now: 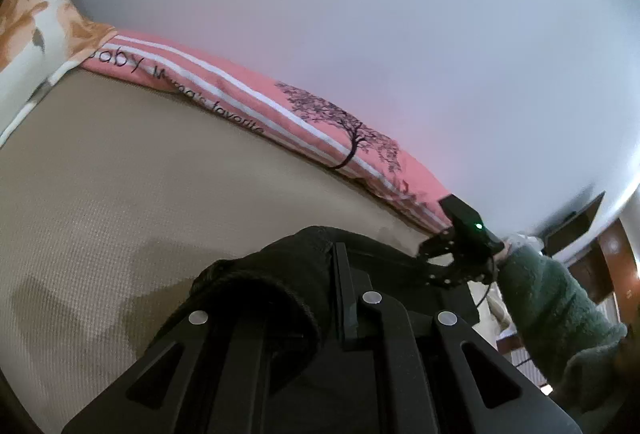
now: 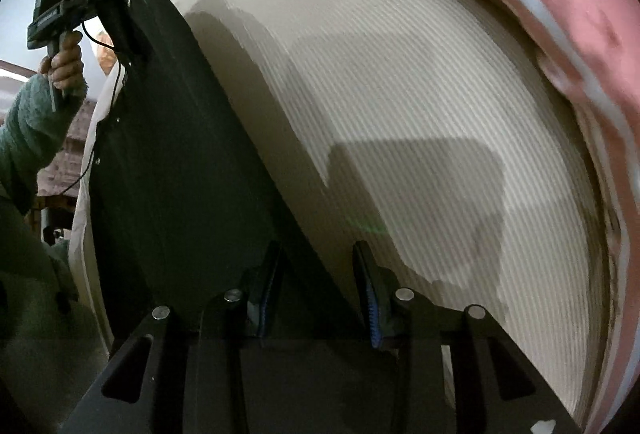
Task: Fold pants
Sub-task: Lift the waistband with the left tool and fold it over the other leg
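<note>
a pair of black pants (image 2: 172,169) is stretched taut above a bed between two hand-held grippers. the left gripper (image 1: 340,274) has its black fingers pinched tight on a thick, ribbed, knitted hem of the dark cloth, which bunches into a soft rounded roll over the left finger. the right gripper (image 2: 316,298), seen from its own camera, has its jaws narrowed around the lower end of the pants; the cloth runs between the two fingers (image 2: 370,310), whose inner pads are blue and ridged, though whether the pads press on it cannot be told through the motion blur. from there the fabric rises as a smooth, flat, matte black panel, tapering toward the far gripper, where a hand (image 2: 64,65) in a fuzzy green sleeve (image 2: 28,121) grips the handle. in the left view the other fuzzy green sleeve (image 1: 560,314) reaches to the right gripper's dark body with its small green light. below lies a beige bedsheet (image 1: 120,193) of fine woven, ribbed texture, crossed by blocky shadows. along its far edge runs a long pink bolster (image 1: 248,101) with white stripes, black lettering and a printed black tree. a floral pillow (image 1: 28,21) in orange and white sits at the corner, against a plain pale wall (image 1: 360,13).
</note>
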Demonstrator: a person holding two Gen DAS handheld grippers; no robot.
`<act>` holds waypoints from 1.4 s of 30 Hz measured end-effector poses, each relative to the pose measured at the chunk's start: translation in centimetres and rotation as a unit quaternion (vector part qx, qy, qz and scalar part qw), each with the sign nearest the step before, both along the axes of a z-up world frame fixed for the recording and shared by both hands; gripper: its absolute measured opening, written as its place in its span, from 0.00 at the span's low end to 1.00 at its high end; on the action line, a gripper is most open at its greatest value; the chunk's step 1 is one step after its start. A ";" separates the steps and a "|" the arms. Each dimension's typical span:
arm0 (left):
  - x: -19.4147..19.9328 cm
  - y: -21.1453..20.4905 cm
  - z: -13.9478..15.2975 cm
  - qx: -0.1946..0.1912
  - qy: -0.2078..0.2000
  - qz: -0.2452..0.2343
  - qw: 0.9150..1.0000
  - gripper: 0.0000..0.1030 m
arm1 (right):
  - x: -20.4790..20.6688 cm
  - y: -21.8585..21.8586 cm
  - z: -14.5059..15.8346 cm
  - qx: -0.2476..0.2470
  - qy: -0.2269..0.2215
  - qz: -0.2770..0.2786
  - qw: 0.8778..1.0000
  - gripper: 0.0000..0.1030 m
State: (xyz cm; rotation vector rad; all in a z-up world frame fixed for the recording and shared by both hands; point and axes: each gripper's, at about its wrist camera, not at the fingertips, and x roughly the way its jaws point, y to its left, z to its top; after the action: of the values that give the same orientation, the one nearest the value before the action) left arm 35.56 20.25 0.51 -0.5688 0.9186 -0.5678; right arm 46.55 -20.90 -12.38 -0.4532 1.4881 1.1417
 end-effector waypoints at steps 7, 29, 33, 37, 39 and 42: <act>0.1 -0.5 0.1 0.027 0.011 0.012 1.000 0.08 | -0.5 -2.0 -0.6 -0.013 0.005 0.002 1.000 0.20; 0.6 -2.9 -1.0 0.159 -0.019 0.020 0.987 0.08 | -9.1 -2.0 2.2 -0.090 -0.237 -0.134 0.958 0.06; -0.4 -2.9 0.1 0.156 -0.032 0.018 0.987 0.08 | -11.5 -1.5 4.0 -0.100 -0.258 -0.157 0.948 0.05; -1.4 -2.5 1.4 0.151 -0.044 0.008 0.988 0.09 | -13.8 -1.3 6.5 -0.095 -0.281 -0.186 0.937 0.05; -1.9 -2.2 1.9 0.151 -0.043 0.002 0.988 0.09 | -15.0 -1.2 7.3 -0.093 -0.290 -0.194 0.933 0.05; -3.4 -2.0 2.8 0.159 -0.050 -0.008 0.986 0.09 | -16.1 -2.6 8.6 -0.091 -0.302 -0.200 0.928 0.04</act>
State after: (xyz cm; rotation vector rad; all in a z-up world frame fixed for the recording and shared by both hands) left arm 32.17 18.29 3.36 -0.2427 0.8971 -0.4488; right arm 30.49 -23.49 -3.80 -0.5377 1.0702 0.4746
